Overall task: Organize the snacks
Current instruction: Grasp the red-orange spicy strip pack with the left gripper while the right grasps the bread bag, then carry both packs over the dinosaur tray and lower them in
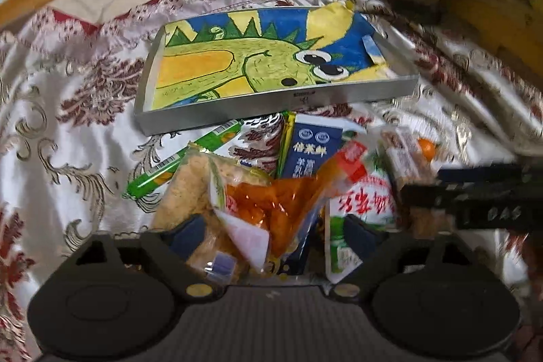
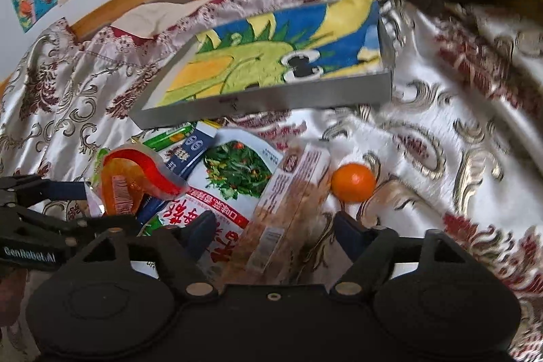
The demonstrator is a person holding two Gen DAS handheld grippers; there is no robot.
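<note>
A patterned white, red and gold bedspread covered the bed, with a shallow metal tray lying on it, lined with a crocodile drawing. The snacks lay heaped just in front of the tray. Among them were a white packet picturing greens, a clear-wrapped brown cake bar, an orange-red pouch, a dark blue sachet, a green candy tube and a small tangerine. The left gripper straddled the pouch, jaws spread. The right gripper straddled the cake bar, jaws spread, not visibly pressing.
</note>
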